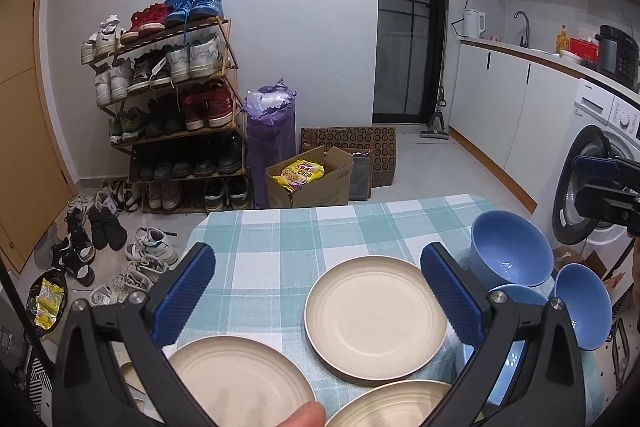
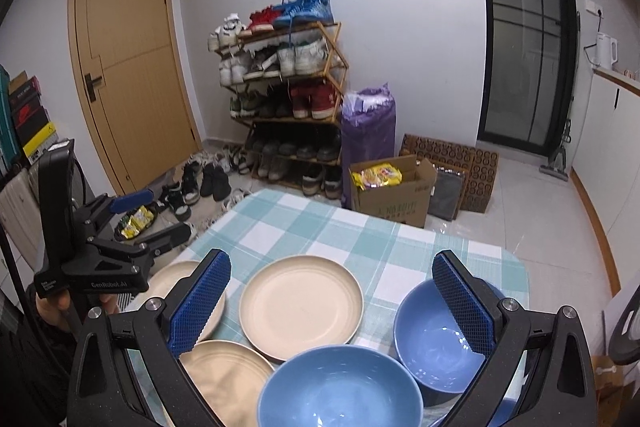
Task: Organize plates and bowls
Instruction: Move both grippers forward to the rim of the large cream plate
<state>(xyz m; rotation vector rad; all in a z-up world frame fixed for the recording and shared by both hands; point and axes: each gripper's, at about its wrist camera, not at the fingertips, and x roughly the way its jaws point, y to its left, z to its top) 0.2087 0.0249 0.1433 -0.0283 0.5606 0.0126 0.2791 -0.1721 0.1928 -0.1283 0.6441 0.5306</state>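
Two handheld grippers are hovering above a small table (image 1: pixel 280 227) covered in a teal and white checked cloth. The left gripper (image 1: pixel 316 287) is holding its blue-padded fingers (image 1: pixel 184 291) spread wide, with nothing between them. The right gripper (image 2: pixel 332 297) is likewise gaping wide and gripping nothing.

Three cream plates are lying flat on the cloth: a middle plate (image 1: pixel 376 315) sitting alone, a left plate (image 1: pixel 240 383) nearer the table's left edge, and a front plate (image 1: pixel 392 405) at the near edge (only partly showing in the left wrist view). Three blue bowls are standing upright to the right of the plates: a far bowl (image 1: pixel 512 247), a right bowl (image 1: pixel 584 303) close beside it, and a near bowl (image 2: pixel 340 391) filling the bottom of the right wrist view. Whether the bowls are touching one another is hard to tell.

Beyond the table, a shoe rack (image 2: pixel 288 107) is standing against the wall, with a cardboard box (image 2: pixel 396 191) on the floor nearby.
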